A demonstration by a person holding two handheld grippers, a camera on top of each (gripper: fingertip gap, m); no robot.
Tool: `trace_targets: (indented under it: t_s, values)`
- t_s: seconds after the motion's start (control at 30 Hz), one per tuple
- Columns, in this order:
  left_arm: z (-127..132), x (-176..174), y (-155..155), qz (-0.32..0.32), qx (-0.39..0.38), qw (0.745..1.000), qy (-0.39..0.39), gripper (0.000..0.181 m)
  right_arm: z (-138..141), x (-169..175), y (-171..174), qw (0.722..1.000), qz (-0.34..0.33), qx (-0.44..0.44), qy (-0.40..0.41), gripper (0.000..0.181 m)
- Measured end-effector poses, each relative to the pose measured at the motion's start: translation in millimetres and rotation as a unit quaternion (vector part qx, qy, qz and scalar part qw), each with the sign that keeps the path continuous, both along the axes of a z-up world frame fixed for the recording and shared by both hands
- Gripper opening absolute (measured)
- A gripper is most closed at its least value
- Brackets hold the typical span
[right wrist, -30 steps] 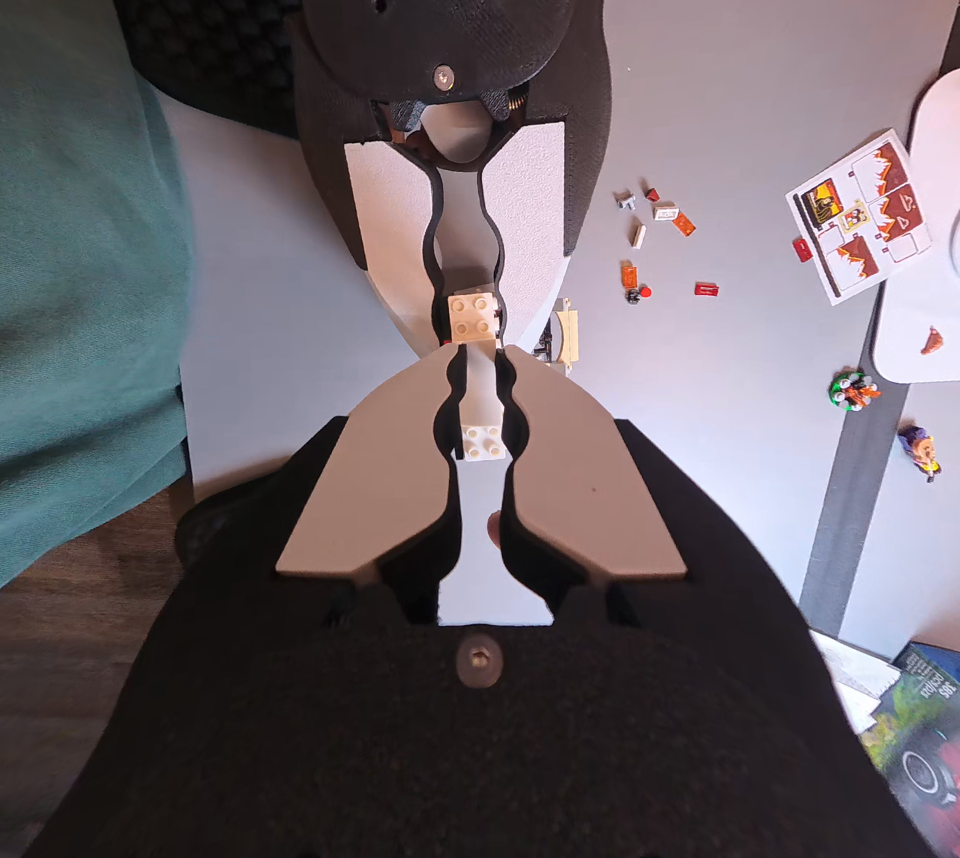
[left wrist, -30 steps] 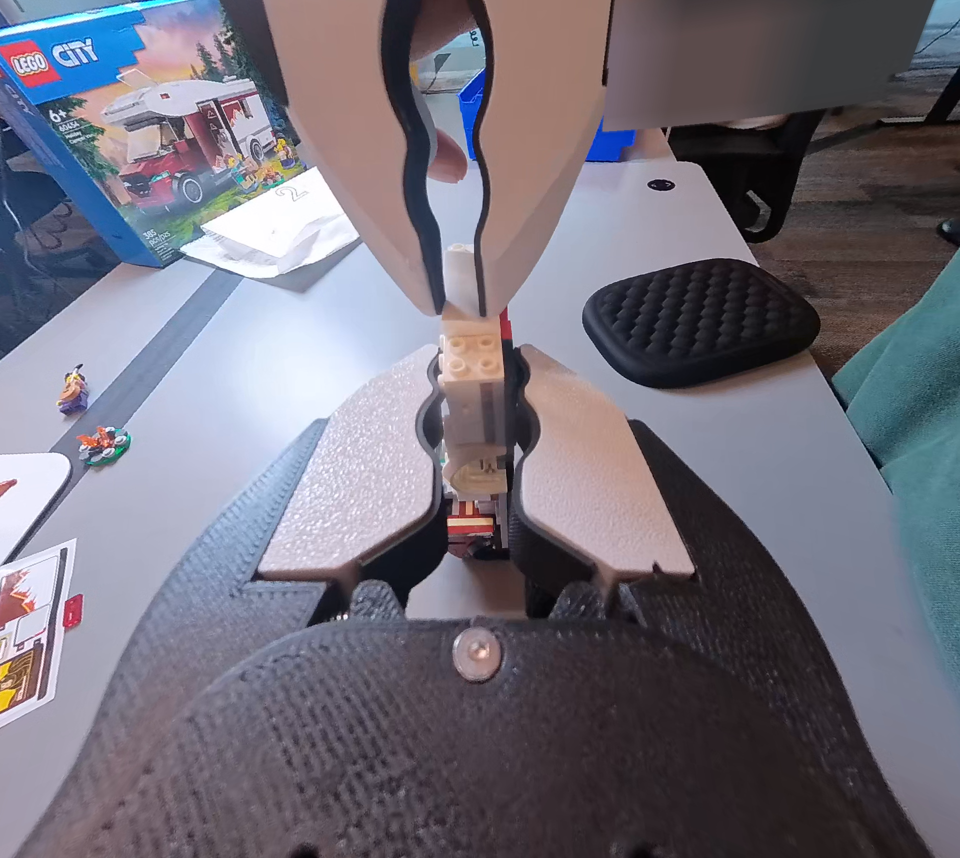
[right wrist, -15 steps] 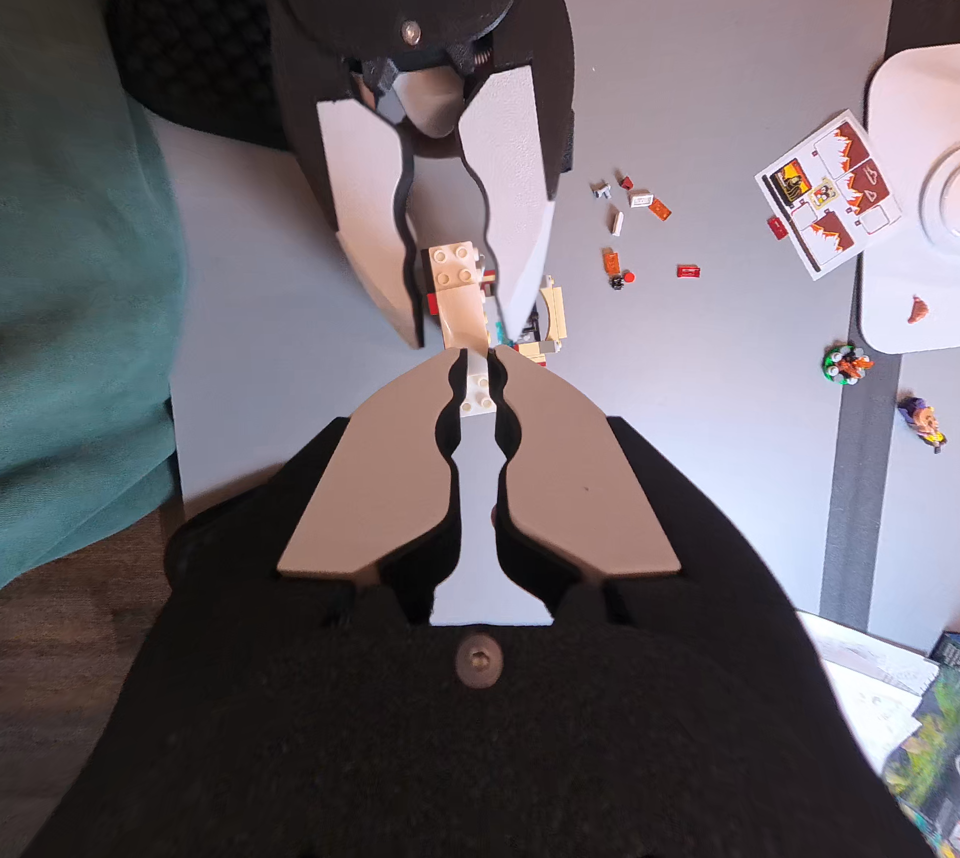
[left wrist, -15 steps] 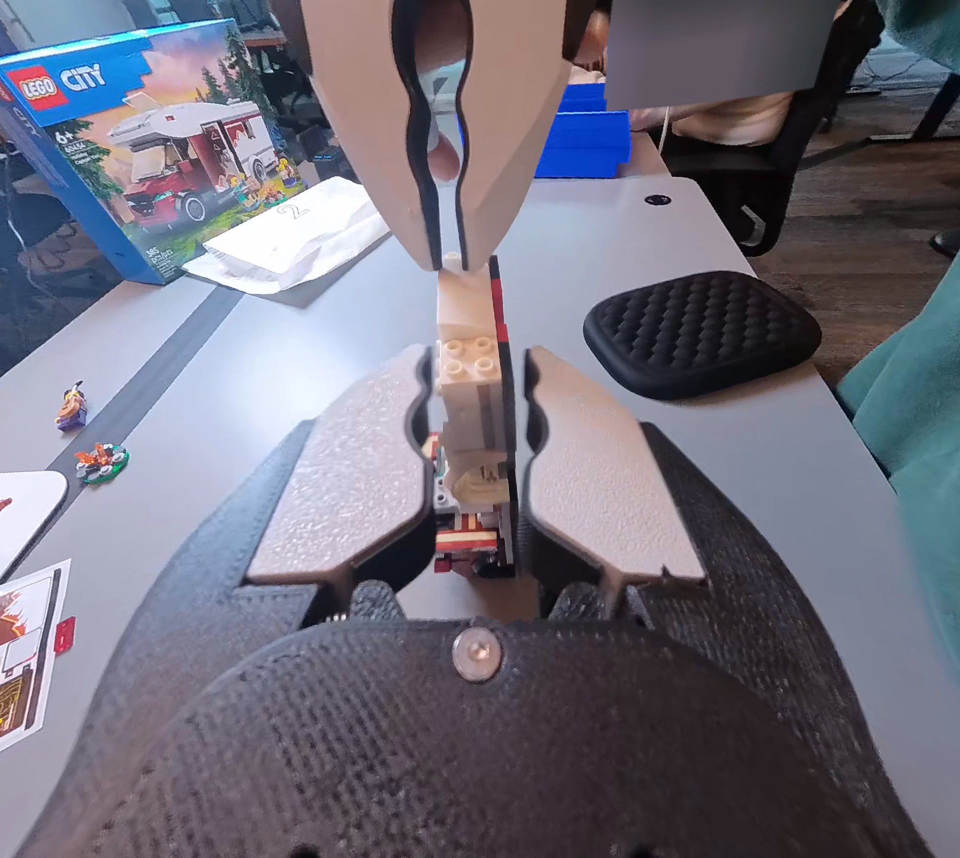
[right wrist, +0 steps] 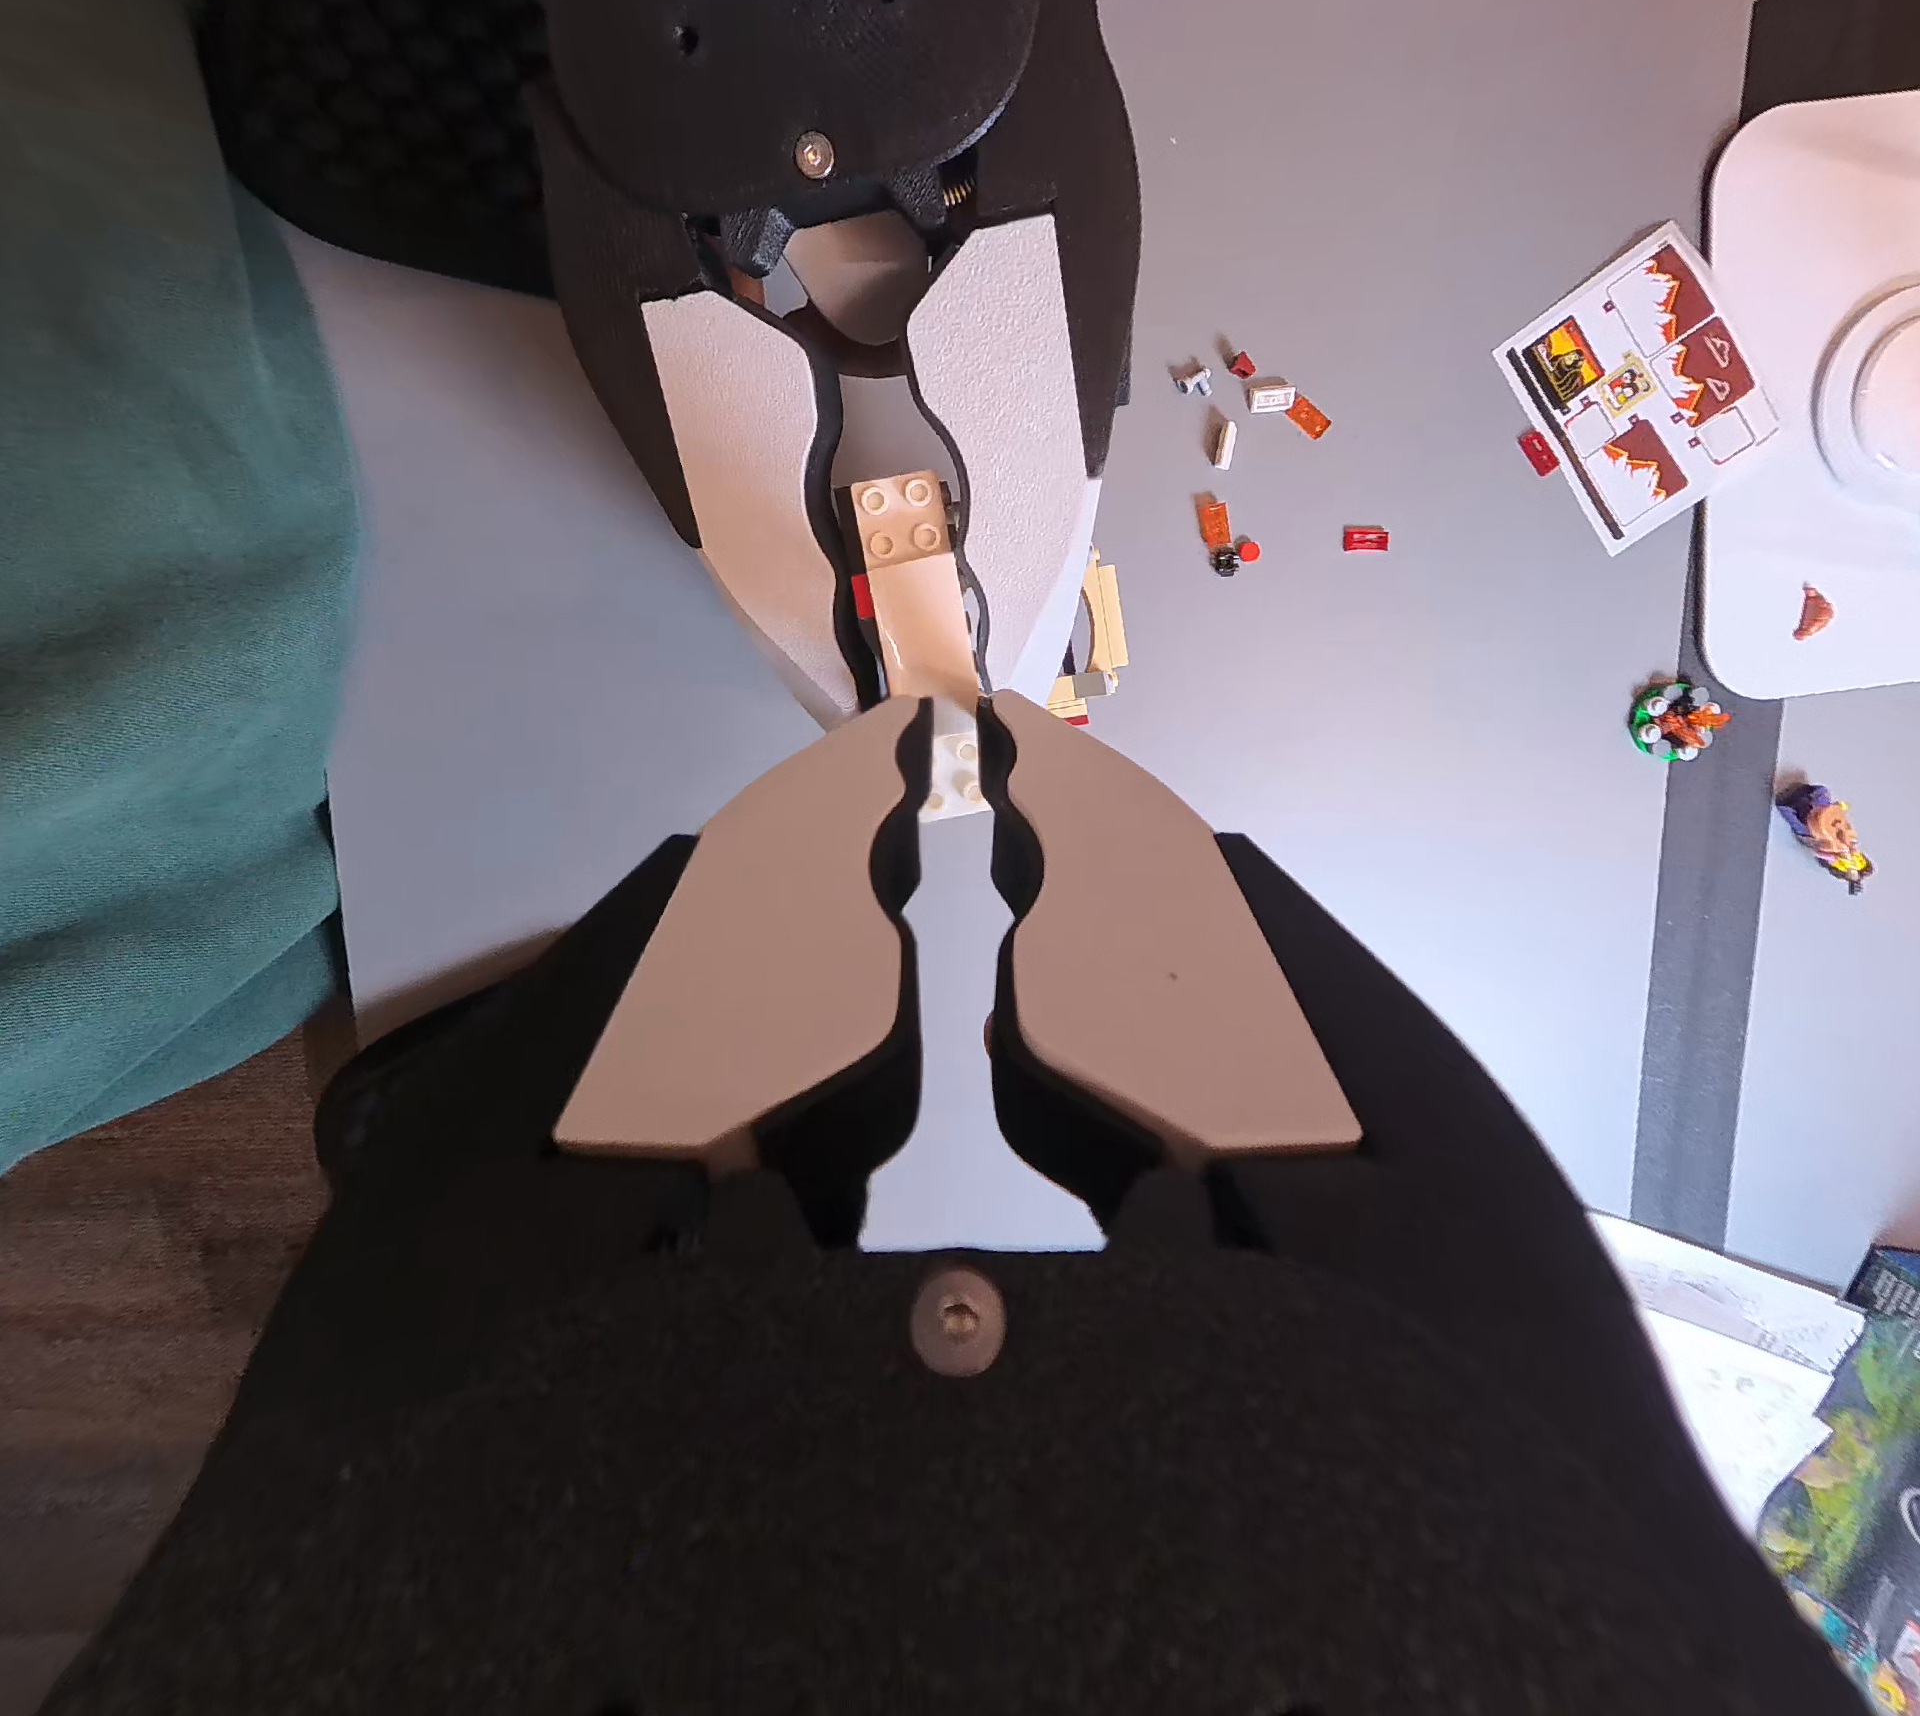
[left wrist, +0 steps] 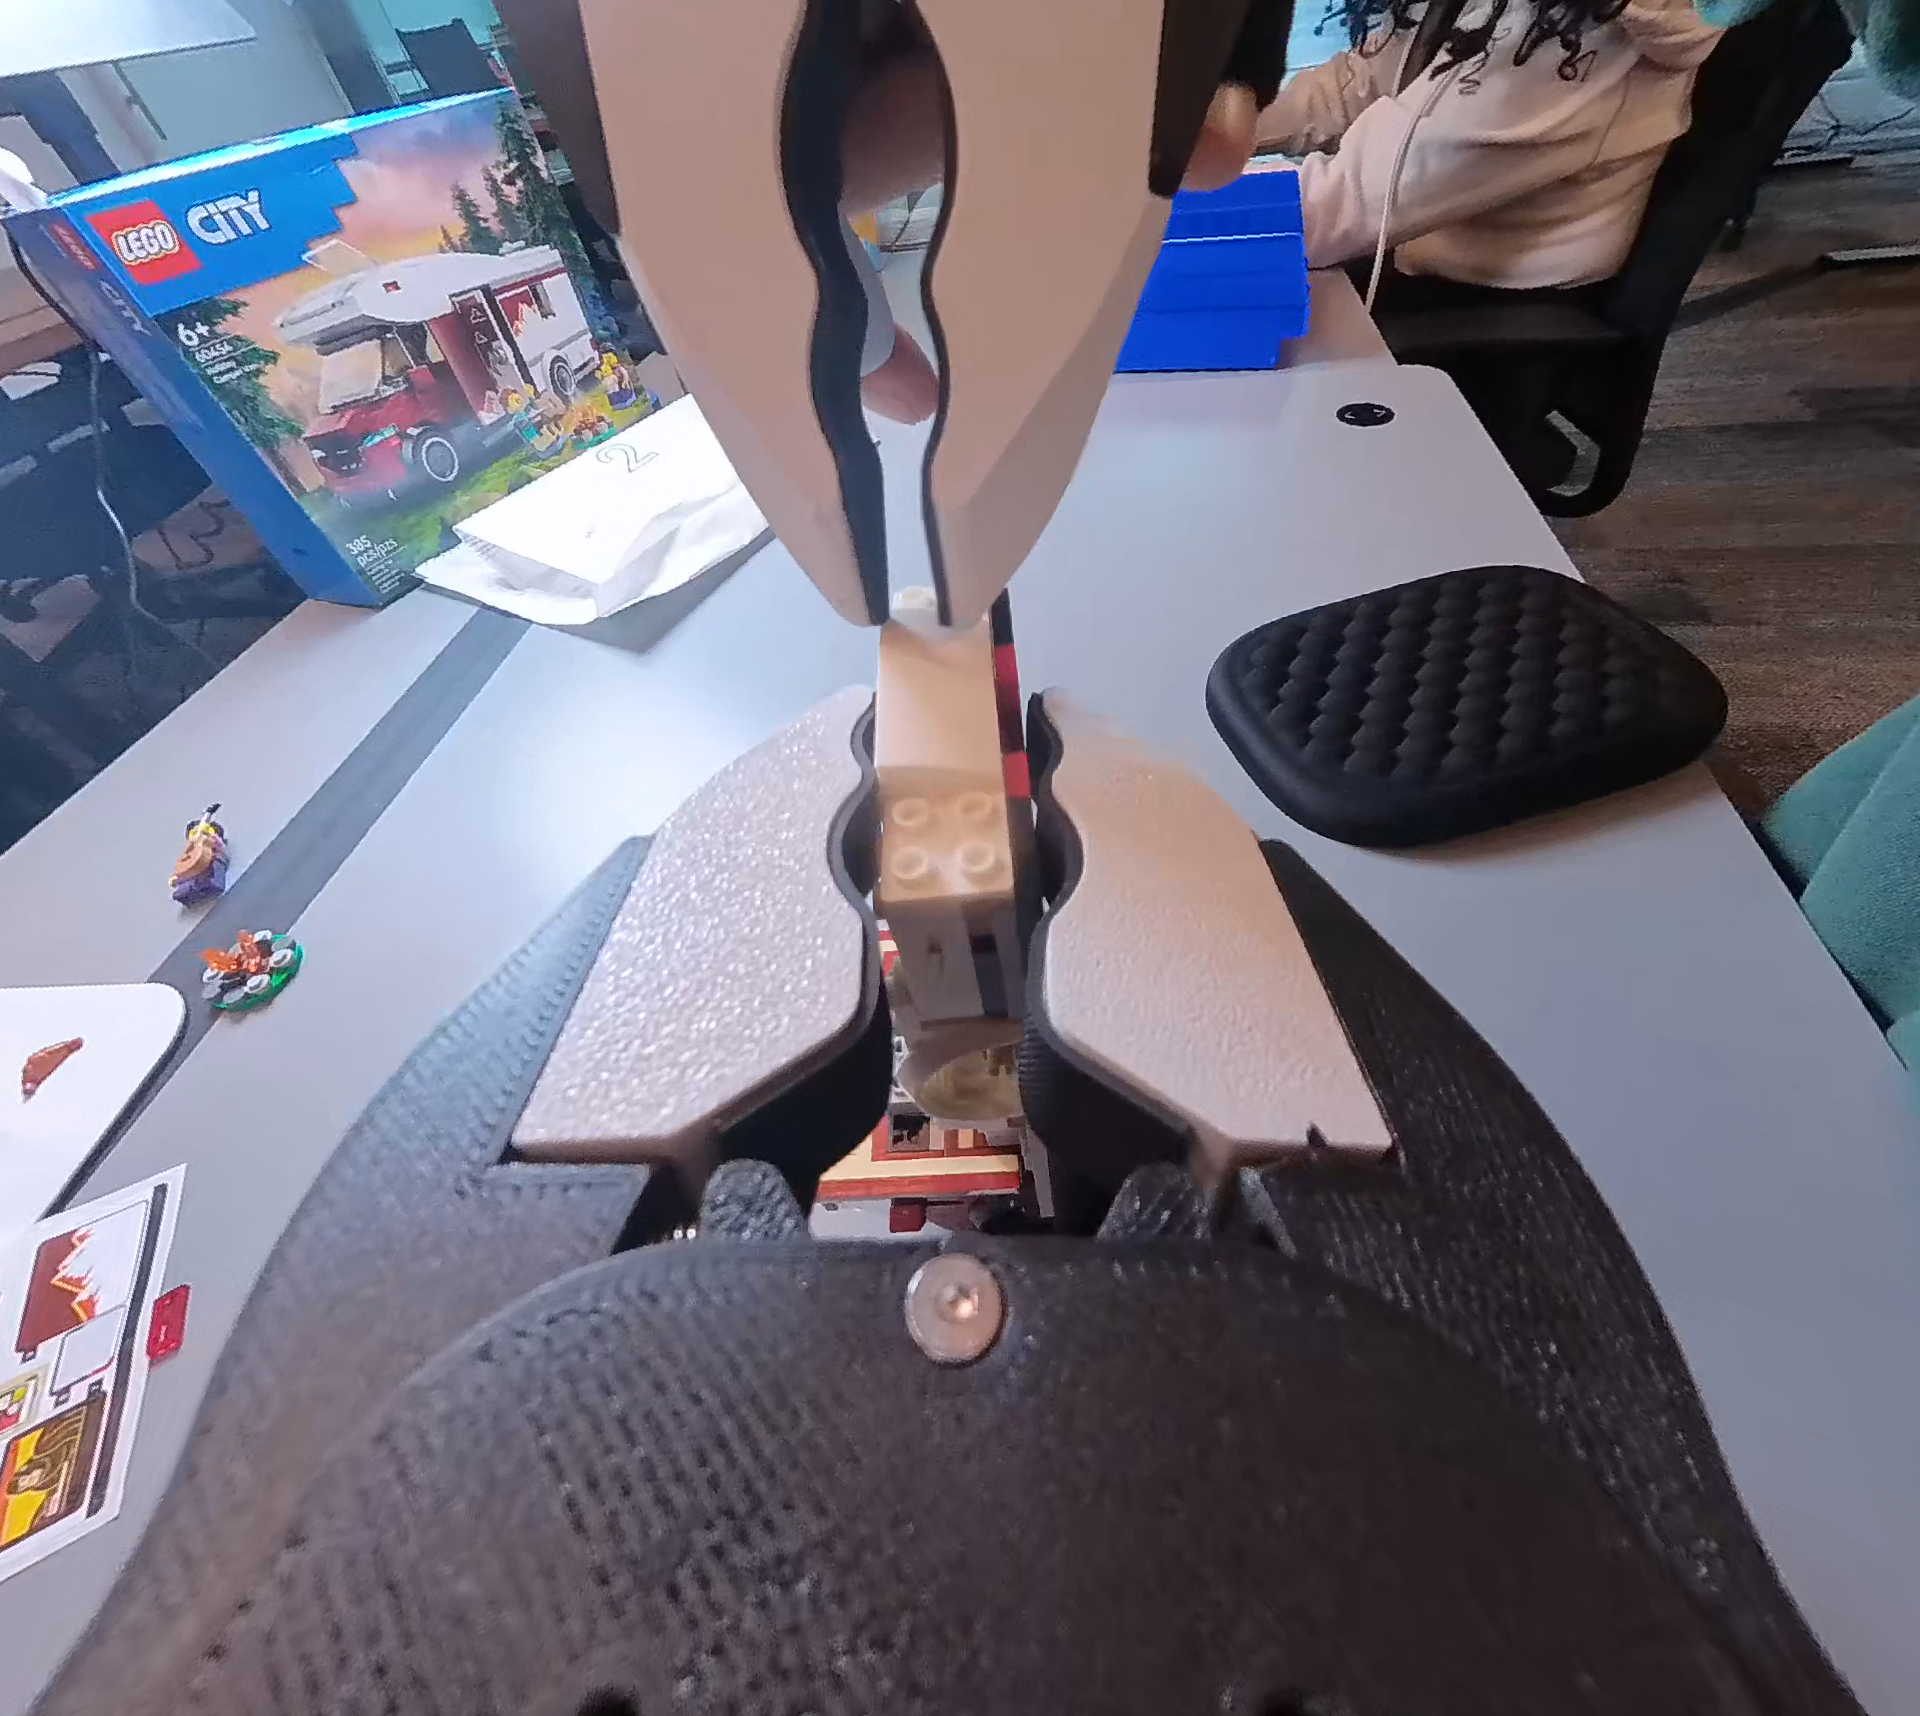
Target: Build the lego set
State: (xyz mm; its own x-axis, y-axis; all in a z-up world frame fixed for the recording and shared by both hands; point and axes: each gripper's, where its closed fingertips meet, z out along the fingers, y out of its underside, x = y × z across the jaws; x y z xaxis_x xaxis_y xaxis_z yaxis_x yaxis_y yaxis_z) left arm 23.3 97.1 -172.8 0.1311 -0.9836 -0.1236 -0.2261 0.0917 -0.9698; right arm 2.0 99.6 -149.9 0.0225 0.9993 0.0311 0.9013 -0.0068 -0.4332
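My left gripper is shut on a small lego assembly of white, red and black bricks, held above the grey table. A long white slope piece sticks out past its fingertips. My right gripper comes from the far side and is shut on a white studded brick at the tip of that slope. In the left wrist view the right gripper points down onto the assembly's far end. In the right wrist view the left gripper faces mine, tip to tip, with the assembly between its fingers.
A lego box and white bag stand at the back left, a black pad at the right. Loose small pieces, a sticker sheet, a white tray, a campfire piece and a minifigure lie nearby. A seated person is behind. The grippers are tip to tip, or close to it.
The right gripper has drawn back to the assembly's far end, baring the long white slope. The left jaws parted briefly and have closed again. Both grippers have tilted.
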Motion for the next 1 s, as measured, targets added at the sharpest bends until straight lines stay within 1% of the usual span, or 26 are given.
trace_targets:
  t_s: [0.37,0.8,0.93,1.0]
  values:
    - [-0.3,-0.8,0.6,0.002,-0.005,1.0,-0.004,0.025,-2.7,-0.1,-0.9,0.998,0.015,0.003,-0.055,0.009]
    - [0.0,-0.9,0.5,0.0,-0.007,1.0,-0.006,0.025,-4.0,-0.7,-1.4,0.996,0.022,0.008,-0.085,0.01]
    - [0.1,-1.6,-0.1,-0.01,-0.016,1.0,-0.003,0.025,-3.8,-1.5,-1.5,0.996,0.021,0.021,-0.087,0.011]
    - [0.7,-2.3,-0.7,-0.012,-0.003,1.0,-0.004,0.025,-3.2,-1.0,-0.9,0.995,0.023,0.037,-0.091,0.012]
